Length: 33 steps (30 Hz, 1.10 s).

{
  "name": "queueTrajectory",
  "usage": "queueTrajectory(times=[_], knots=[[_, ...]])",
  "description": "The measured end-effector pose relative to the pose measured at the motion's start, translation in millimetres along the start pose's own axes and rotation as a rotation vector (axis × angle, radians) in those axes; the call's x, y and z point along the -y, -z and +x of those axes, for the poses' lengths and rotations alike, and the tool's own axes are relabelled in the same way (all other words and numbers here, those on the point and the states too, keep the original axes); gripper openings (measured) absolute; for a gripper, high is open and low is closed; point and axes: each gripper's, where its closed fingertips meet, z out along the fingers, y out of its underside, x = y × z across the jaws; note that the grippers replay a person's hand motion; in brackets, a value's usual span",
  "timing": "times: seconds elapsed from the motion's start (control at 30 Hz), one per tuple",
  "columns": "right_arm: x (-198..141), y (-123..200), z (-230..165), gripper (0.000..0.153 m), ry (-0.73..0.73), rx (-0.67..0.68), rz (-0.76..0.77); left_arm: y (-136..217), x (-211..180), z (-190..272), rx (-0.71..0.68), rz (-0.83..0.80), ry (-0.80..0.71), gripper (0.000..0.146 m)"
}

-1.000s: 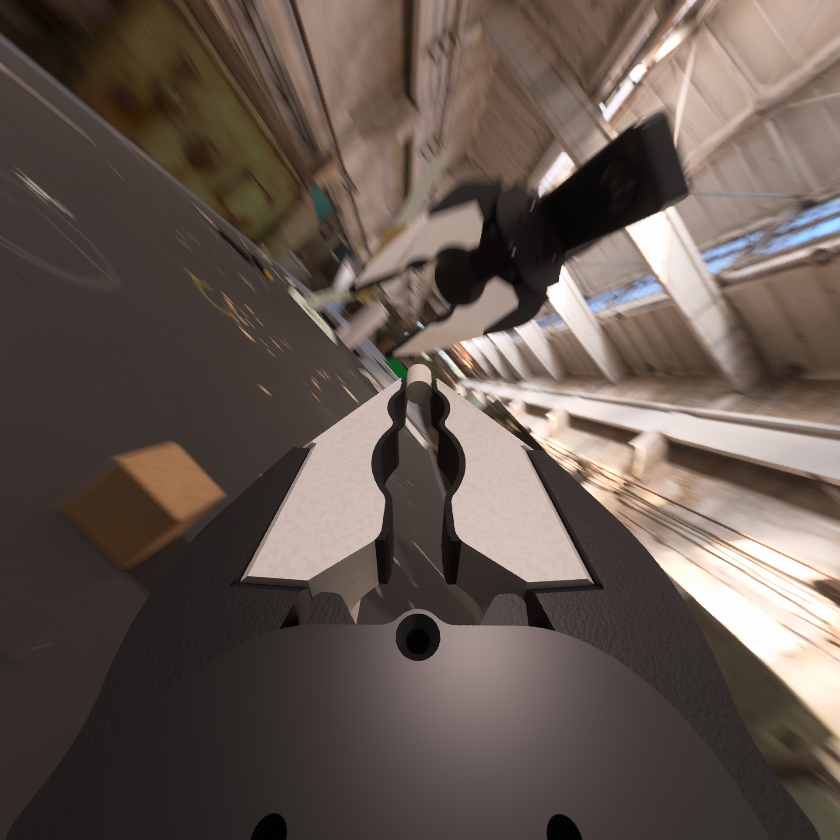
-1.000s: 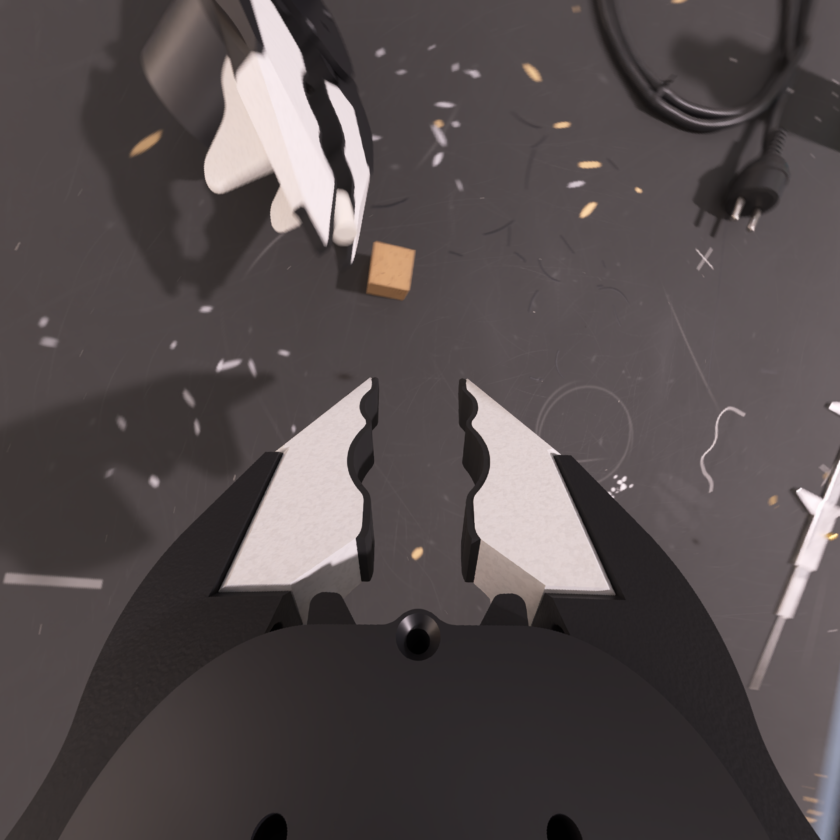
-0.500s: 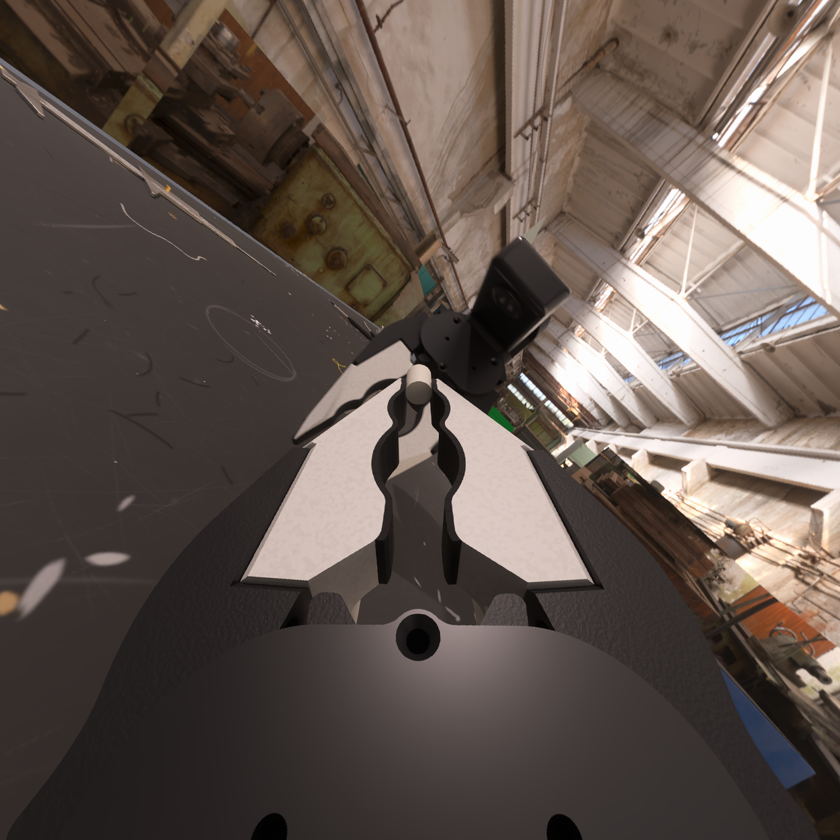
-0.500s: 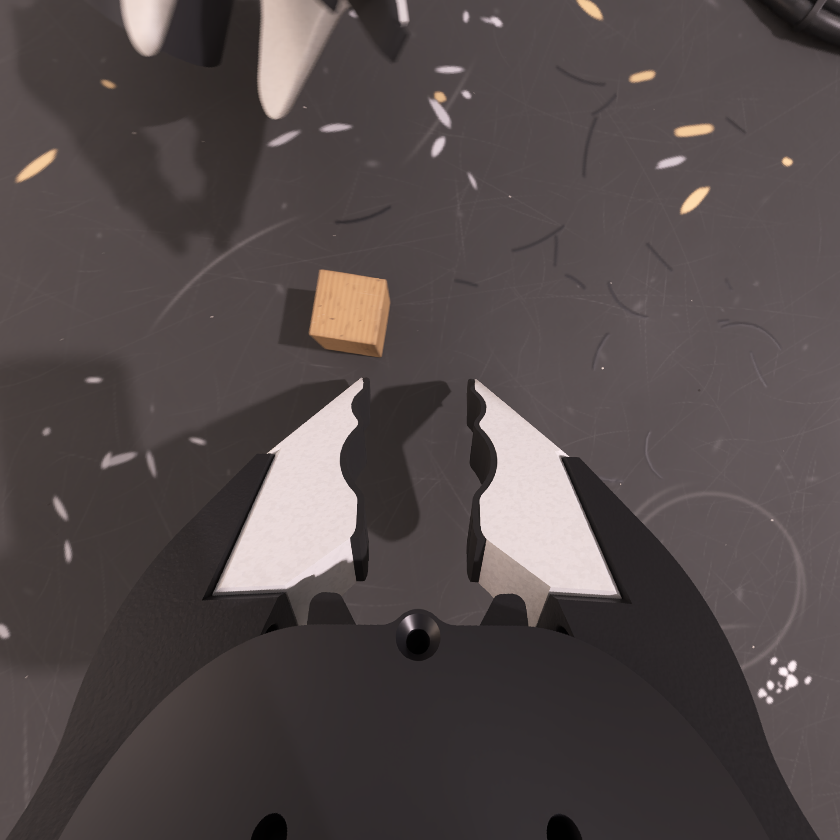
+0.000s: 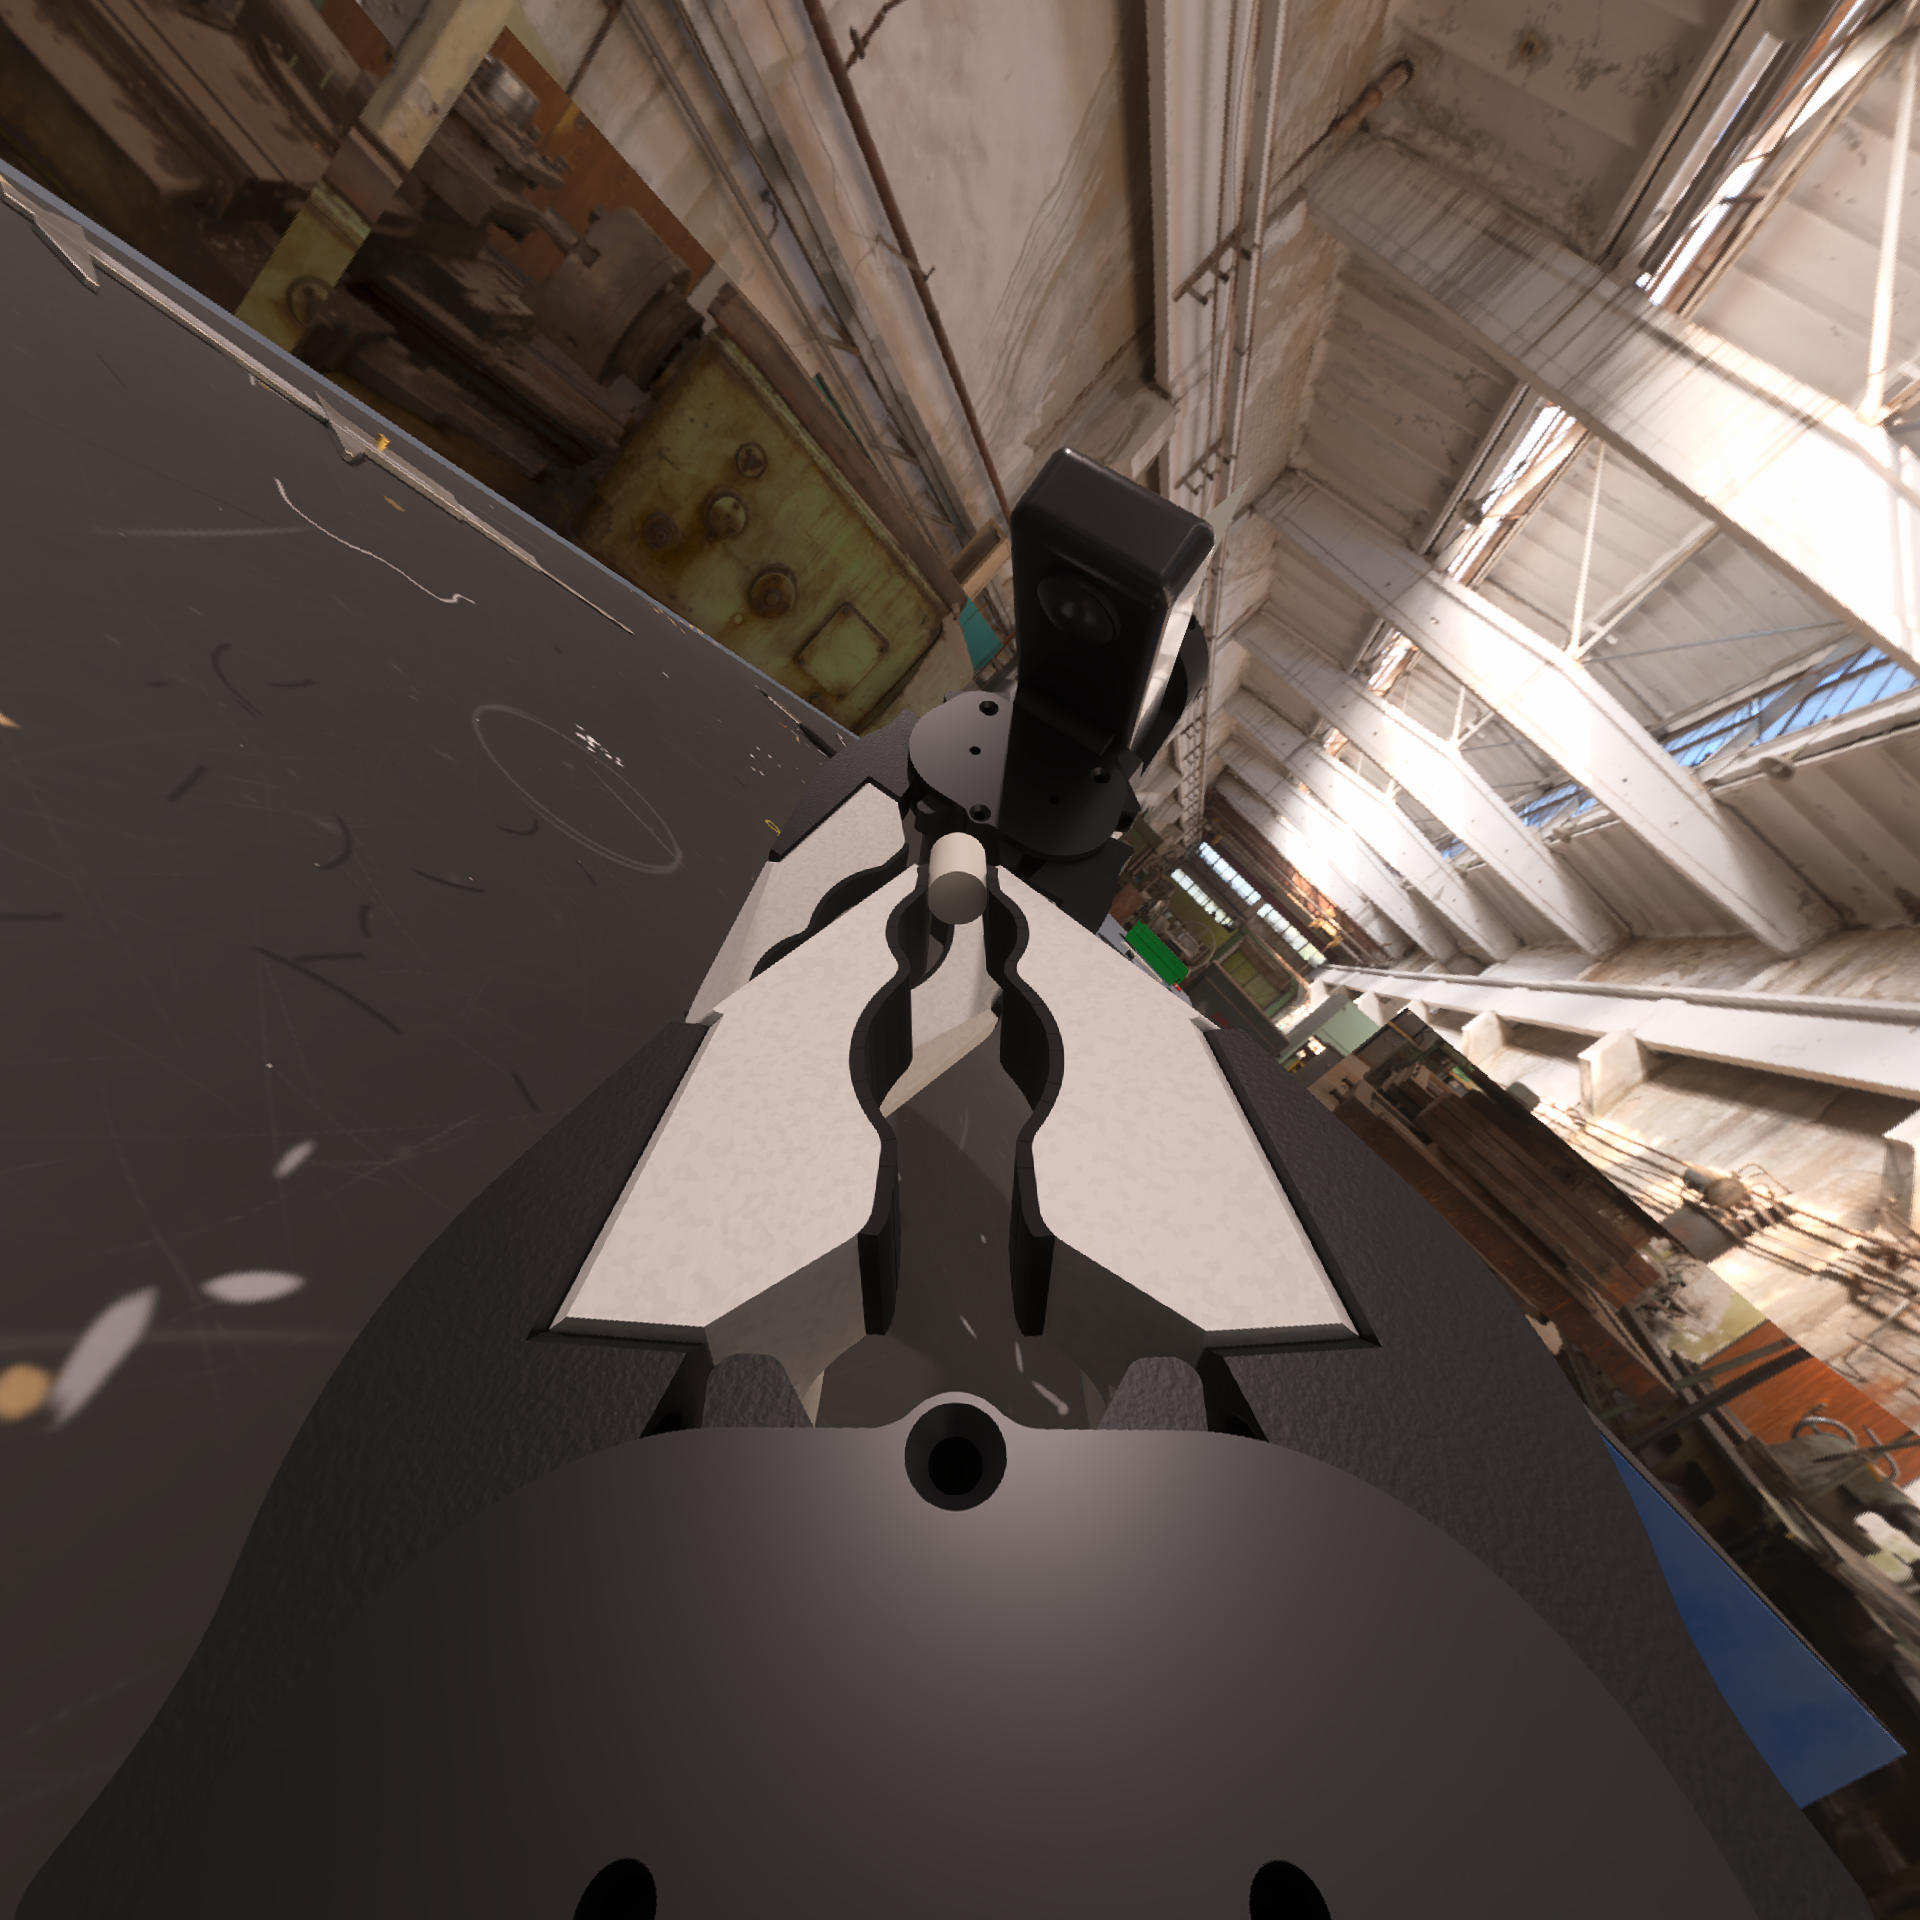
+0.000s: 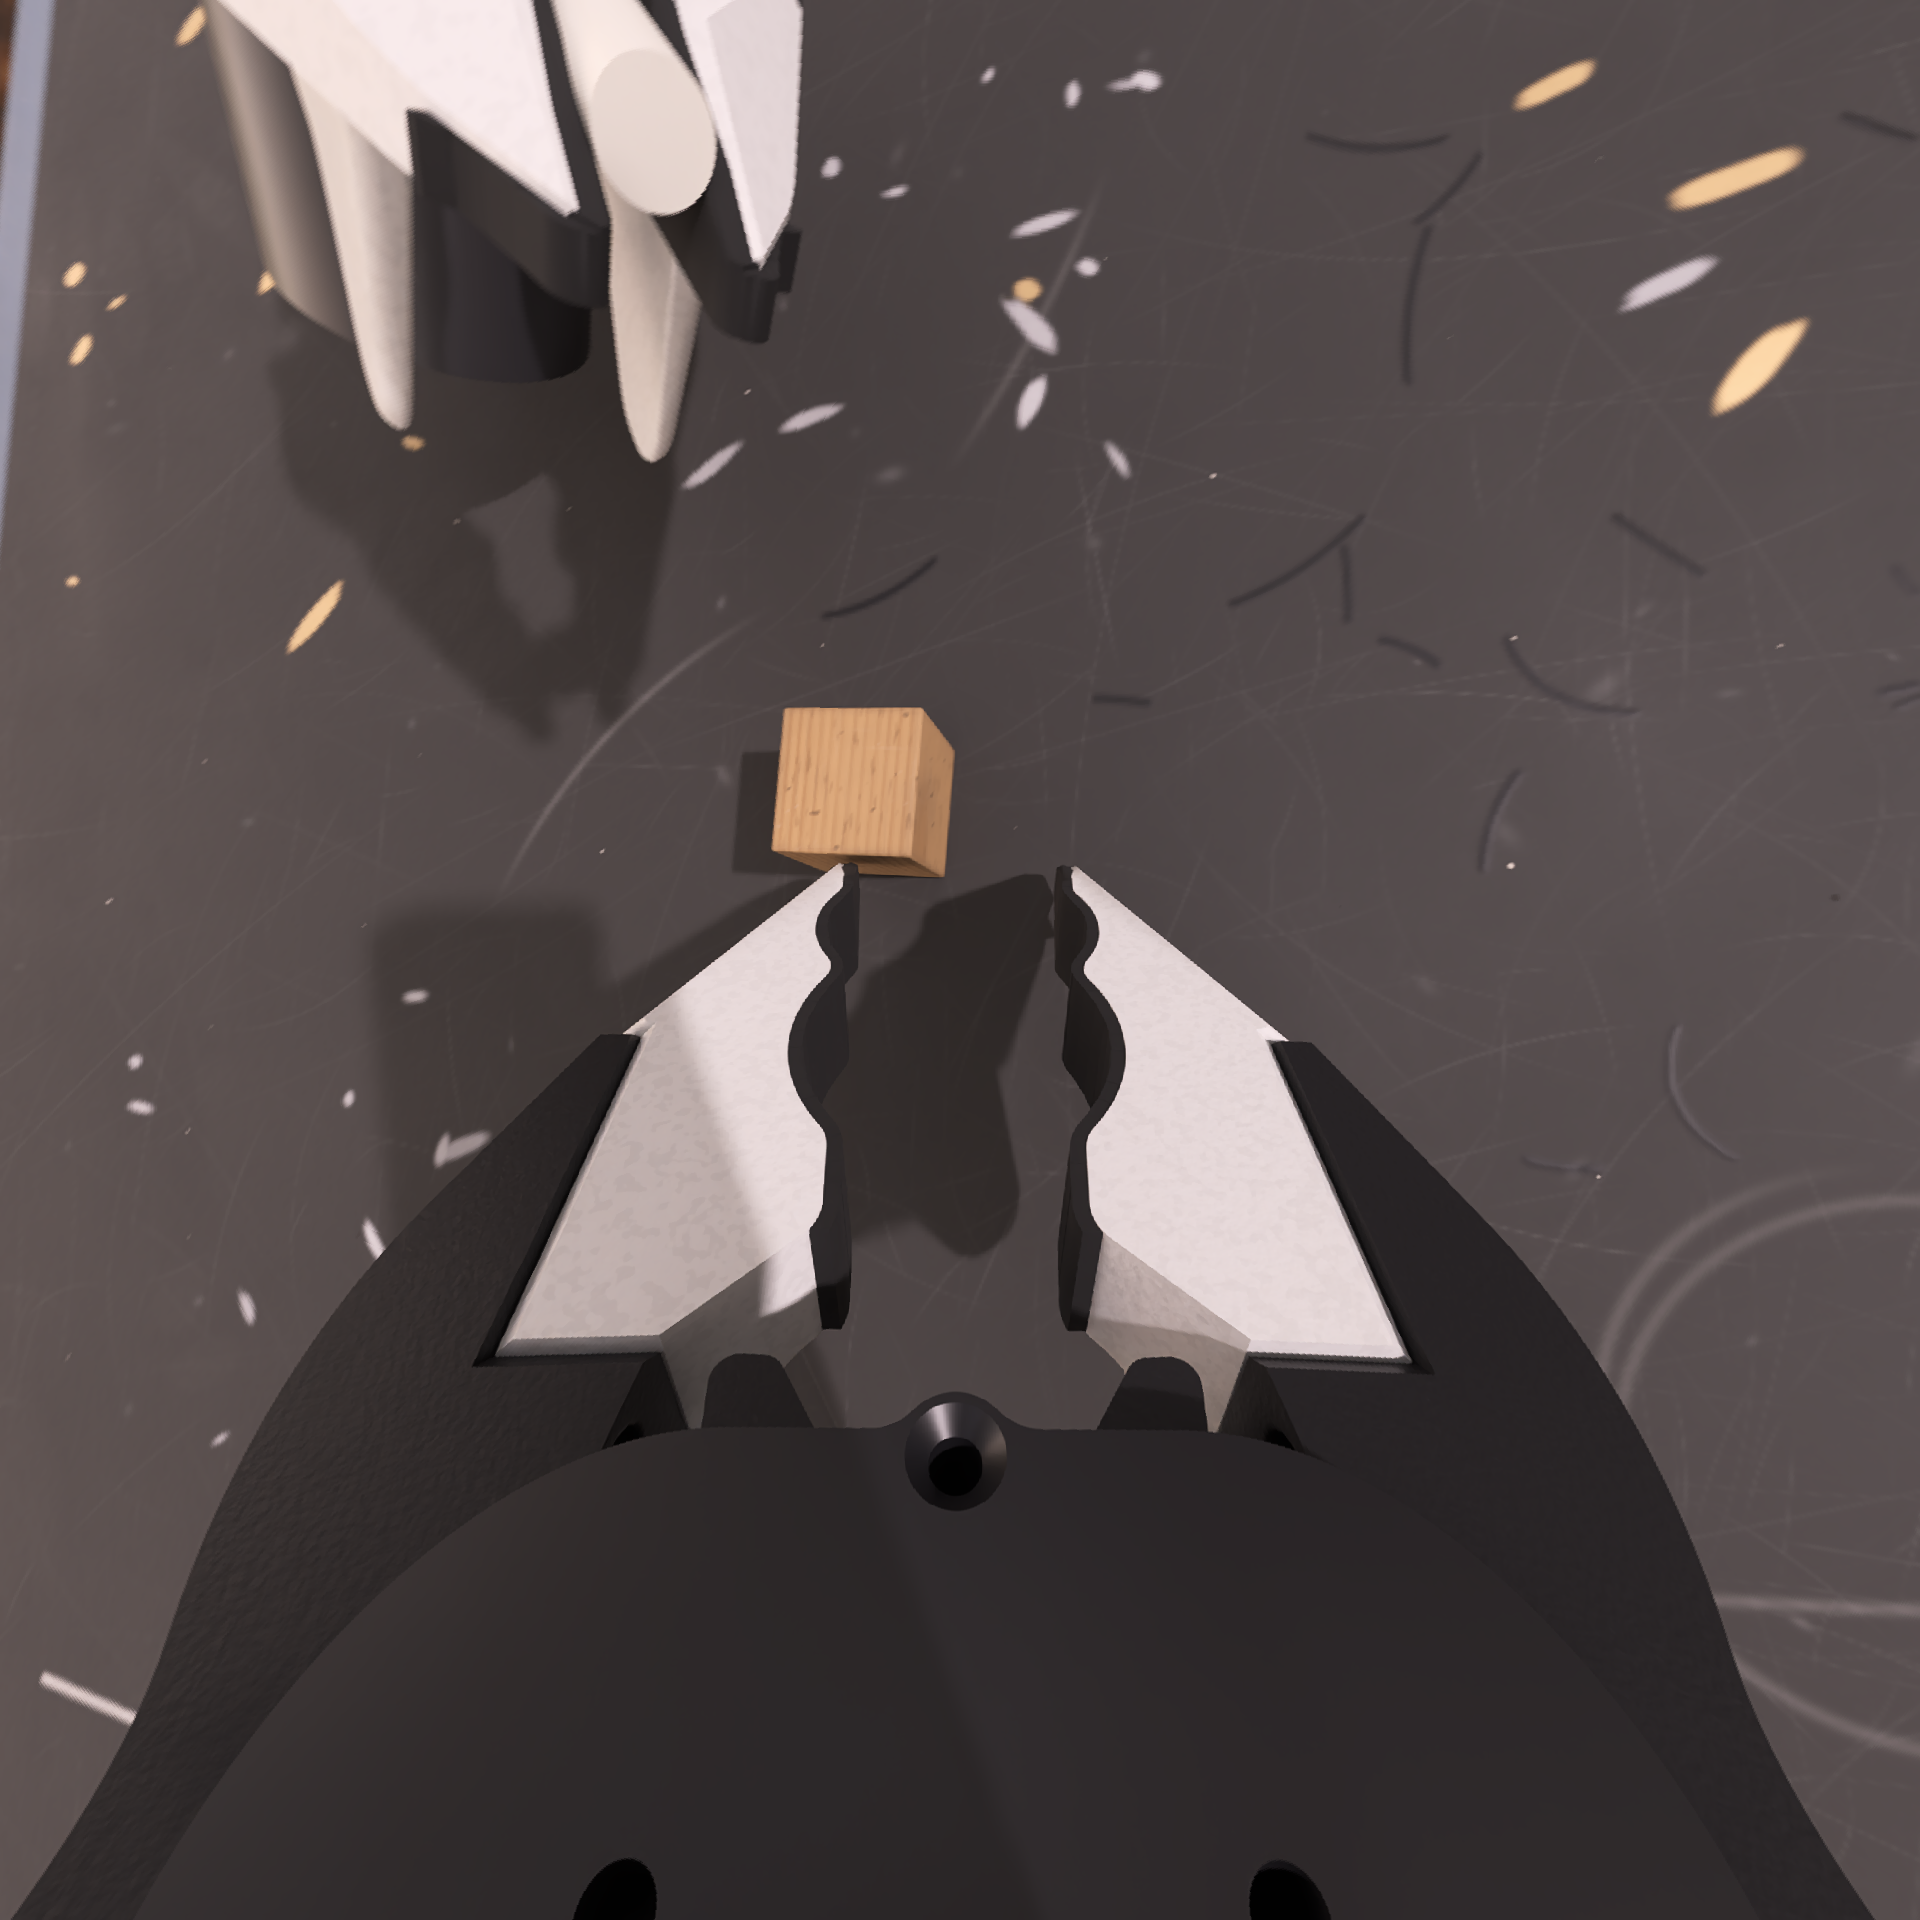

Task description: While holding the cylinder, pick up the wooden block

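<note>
Right wrist view: my right gripper [image 6: 954, 883] gapes over the wooden block [image 6: 860, 790] at eleven o'clock, needing leftward alignment, while my left gripper [image 5: 956, 904] clamps the cylinder [image 5: 957, 878].

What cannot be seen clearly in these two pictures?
- Left wrist view: the wooden block is missing; that camera looks away over the table.
- Left wrist view: the cylinder shows only its end, since the left claw covers the rest.
- Right wrist view: the left claw is cut off by the top edge.
- Right wrist view: the wooden block hides its underside.

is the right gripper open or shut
Open: the right gripper shows a clear gap between its jaws, with the wooden block just ahead, ungrasped.
</note>
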Motion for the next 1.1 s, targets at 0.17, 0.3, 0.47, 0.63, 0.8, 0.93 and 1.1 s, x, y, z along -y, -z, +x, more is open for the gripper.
queueTrajectory(times=[0.17, 0.3, 0.47, 0.63, 0.8, 0.93, 1.1], knots=[[4.2, -4.9, 3.1, 0.044, 0.022, -0.082, -0.041, 2.1, 3.7, -1.1, 0.011, 0.01, -0.016, 0.009], [4.1, -8.7, -6.9, 0.051, 0.055, -0.102, -0.103, 4.5, 7.5, -3.6, 0.024, 0.023, -0.024, 0.009], [7.6, -14.1, -19.0, 0.051, 0.09, -0.127, -0.149, 5.5, 9.0, -4.3, 0.031, 0.024, -0.038, 0.009], [10.0, -16.7, -27.5, 0.052, 0.17, -0.174, -0.159, 7.0, 11.0, -5.3, 0.041, 0.027, -0.055, 0.009], [3.7, -11.7, -28.4, 0.054, 0.25, -0.258, -0.15, 8.0, 13.1, -5.4, 0.041, 0.037, -0.051, 0.009], [3.5, -6.6, -26.1, 0.055, 0.2, -0.259, -0.08, 7.4, 12.3, -4.9, 0.04, 0.035, -0.055, 0.009], [10.1, -9.2, -24.7, 0.056, 0.08, -0.191, 0.014, 7.2, 11.4, -5.3, 0.039, 0.03, -0.054, 0.009]])
